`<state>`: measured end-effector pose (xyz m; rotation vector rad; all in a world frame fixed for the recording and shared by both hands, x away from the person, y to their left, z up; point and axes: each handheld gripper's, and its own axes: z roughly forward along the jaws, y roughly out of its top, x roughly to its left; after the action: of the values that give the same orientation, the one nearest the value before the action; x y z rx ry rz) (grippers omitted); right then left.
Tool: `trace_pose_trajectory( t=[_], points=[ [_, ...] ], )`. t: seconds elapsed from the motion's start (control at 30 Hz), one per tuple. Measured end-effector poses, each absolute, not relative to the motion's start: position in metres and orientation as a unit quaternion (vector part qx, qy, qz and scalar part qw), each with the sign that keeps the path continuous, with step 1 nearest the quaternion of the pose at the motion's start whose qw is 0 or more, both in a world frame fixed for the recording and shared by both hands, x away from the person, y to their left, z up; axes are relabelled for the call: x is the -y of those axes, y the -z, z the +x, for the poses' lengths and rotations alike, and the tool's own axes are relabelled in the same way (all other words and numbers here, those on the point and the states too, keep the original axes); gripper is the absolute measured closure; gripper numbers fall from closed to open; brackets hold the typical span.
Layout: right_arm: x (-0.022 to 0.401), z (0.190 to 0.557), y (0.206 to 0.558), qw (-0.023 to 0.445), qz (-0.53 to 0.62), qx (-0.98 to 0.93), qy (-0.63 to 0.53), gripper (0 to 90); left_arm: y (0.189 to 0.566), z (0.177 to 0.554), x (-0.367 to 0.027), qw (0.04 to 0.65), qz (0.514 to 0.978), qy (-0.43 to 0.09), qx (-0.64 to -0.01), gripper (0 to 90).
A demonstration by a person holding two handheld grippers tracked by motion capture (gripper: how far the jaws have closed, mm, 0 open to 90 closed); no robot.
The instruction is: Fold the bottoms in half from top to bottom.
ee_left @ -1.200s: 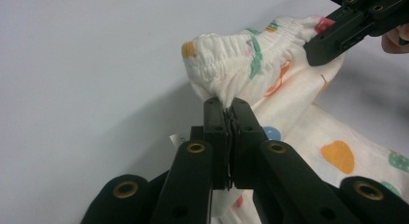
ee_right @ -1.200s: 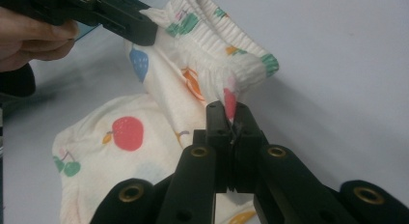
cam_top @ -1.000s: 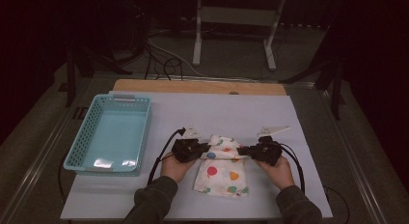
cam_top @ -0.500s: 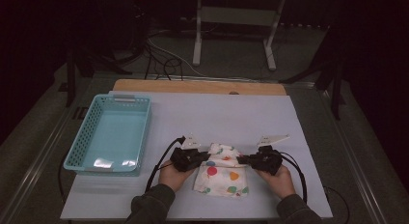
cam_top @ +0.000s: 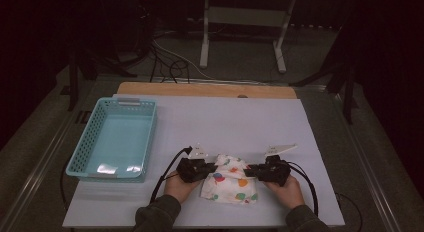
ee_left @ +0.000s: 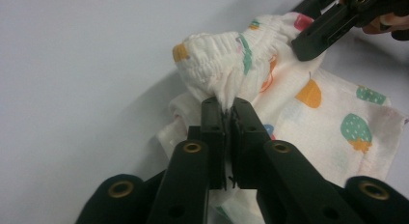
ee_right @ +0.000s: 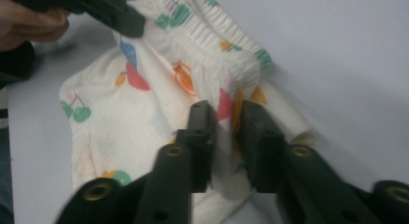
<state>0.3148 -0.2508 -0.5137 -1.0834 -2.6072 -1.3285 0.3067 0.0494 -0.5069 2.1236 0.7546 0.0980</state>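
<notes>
A wide white rectangular table top (cam_top: 225, 122) is being used as the work surface. Well apart to the left of the cloth, a light blue perforated plastic basket (cam_top: 114, 139) is being kept on it. The small white fabric garment printed with coloured fruit and gathered at an elastic band (cam_top: 230, 179) is being held near the table's near edge. The left gripper (ee_left: 225, 108) is being pressed shut on the band's left end. The right gripper (ee_right: 226, 115) is being held at the right end; its jaws have just been opening, with cloth between them.
</notes>
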Motion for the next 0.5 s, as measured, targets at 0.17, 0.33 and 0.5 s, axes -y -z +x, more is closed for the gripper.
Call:
trace_pose_trajectory(
  t=[0.17,0.33,0.5],
  points=[
    [0.246,0.328,0.510,0.028,-0.360,0.826,0.433,54.7,0.509,0.309,-0.049,0.422,0.856,-0.036,-0.297,85.7],
    [0.233,0.338,0.513,0.032,-0.362,0.836,0.411,63.5,0.509,0.309,-0.048,0.422,0.857,-0.033,-0.293,85.7],
    [0.228,0.339,0.514,0.027,-0.348,0.844,0.407,74.0,0.505,0.314,-0.049,0.422,0.855,-0.018,-0.302,73.8]
  ],
)
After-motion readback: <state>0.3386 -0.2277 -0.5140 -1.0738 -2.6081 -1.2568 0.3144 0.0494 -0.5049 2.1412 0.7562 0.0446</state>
